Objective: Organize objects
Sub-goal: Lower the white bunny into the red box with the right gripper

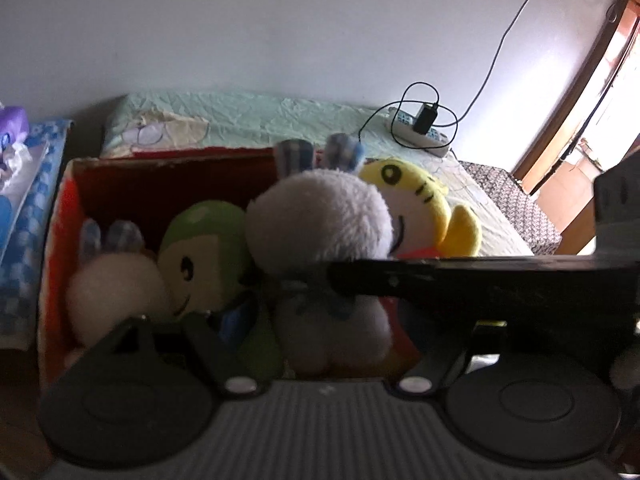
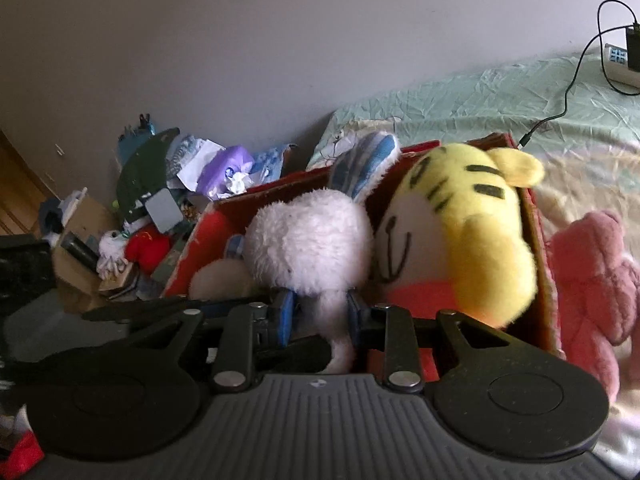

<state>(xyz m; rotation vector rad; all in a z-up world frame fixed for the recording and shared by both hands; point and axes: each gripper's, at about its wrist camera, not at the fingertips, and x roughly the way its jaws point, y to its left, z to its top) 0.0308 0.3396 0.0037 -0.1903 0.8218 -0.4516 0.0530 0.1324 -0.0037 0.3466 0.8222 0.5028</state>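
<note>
A red cardboard box [image 1: 168, 176] [image 2: 536, 240] stands on the bed and holds plush toys. A white rabbit [image 1: 320, 216] [image 2: 308, 240] with blue-striped ears is upright in it, between a green-capped doll [image 1: 204, 252] and a yellow tiger [image 1: 416, 200] [image 2: 472, 240]. My right gripper [image 2: 320, 312] is shut on the rabbit's neck, its blue pads [image 2: 286, 312] pressing from both sides; its black finger [image 1: 440, 276] reaches in from the right. My left gripper [image 1: 308, 340] stands open with the rabbit's body in the gap, untouched. A second white rabbit [image 1: 116, 288] [image 2: 220, 276] lies at the box's left end.
A pink plush [image 2: 596, 276] lies on the bed right of the box. A power strip with charger and cable [image 1: 420, 128] [image 2: 624, 60] sits on the green sheet [image 1: 280, 116]. Left of the box is a pile of clutter [image 2: 160, 200] and a blue checked cloth [image 1: 28, 216].
</note>
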